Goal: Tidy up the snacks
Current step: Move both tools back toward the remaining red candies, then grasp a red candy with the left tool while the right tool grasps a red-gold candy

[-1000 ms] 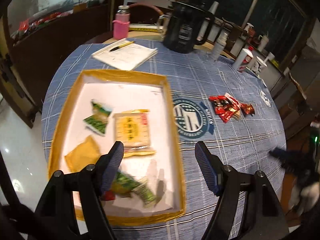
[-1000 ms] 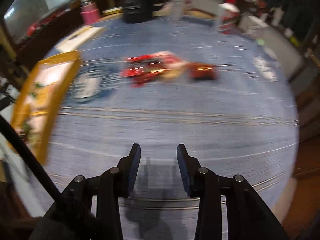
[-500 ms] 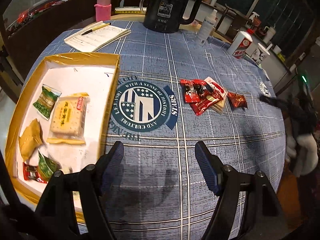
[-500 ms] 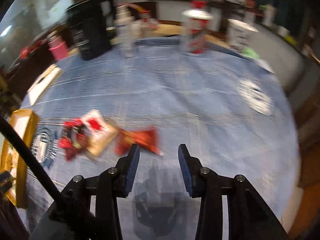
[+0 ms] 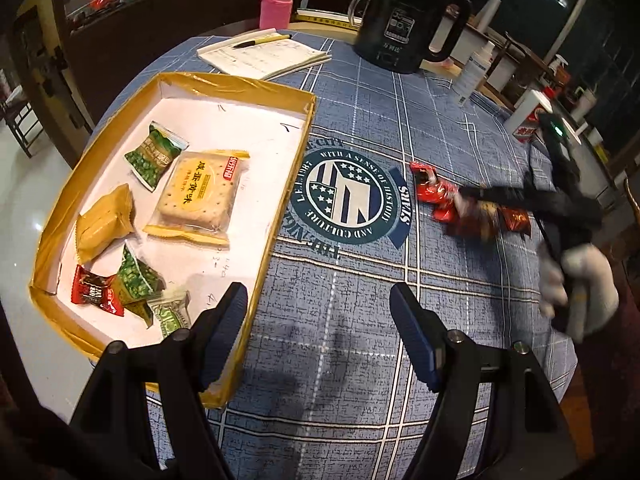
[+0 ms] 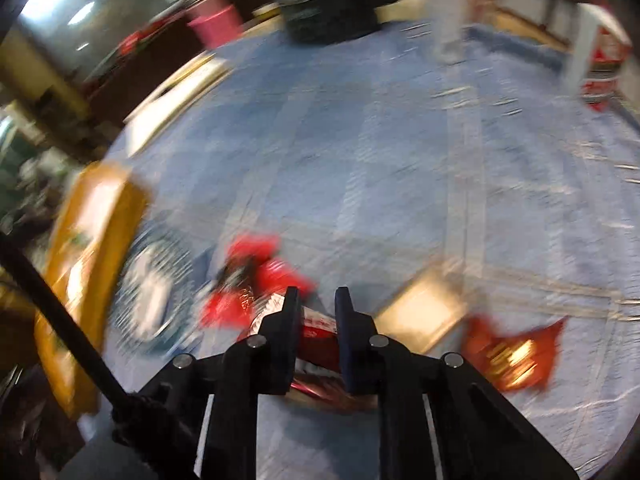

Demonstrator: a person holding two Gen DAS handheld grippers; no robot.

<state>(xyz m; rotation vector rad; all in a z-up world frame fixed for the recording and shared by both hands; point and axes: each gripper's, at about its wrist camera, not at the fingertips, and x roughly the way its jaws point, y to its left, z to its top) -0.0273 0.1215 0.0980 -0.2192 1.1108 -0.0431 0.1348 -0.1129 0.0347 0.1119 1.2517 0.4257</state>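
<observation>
A gold-rimmed white tray [image 5: 236, 82] holds a cracker pack [image 5: 198, 194], green pea packets [image 5: 154, 154], a yellow packet [image 5: 104, 226] and a small red packet [image 5: 94, 290]. My left gripper [image 5: 320, 320] hangs open and empty over the blue cloth beside the tray's right rim. On the cloth to the right lies a pile of red snack packets [image 5: 436, 194]. My right gripper [image 6: 318, 312], held by a gloved hand [image 5: 580, 284], is down in that pile. Its jaws are closing on a red snack packet [image 6: 316, 338] that fills the narrow gap. The right wrist view is blurred.
A black kettle [image 5: 404, 28], a notepad with a pen [image 5: 264, 54], a pink bottle [image 5: 276, 2], a white spray bottle [image 5: 474, 72] and a red-and-white carton [image 5: 528, 120] stand along the far side. A pale biscuit pack [image 6: 420, 312] and a dark red packet [image 6: 508, 354] lie beside the right gripper.
The left gripper slid right, from over the tray to the cloth beside it. The right gripper came down onto the red pile and its jaws narrowed around a packet.
</observation>
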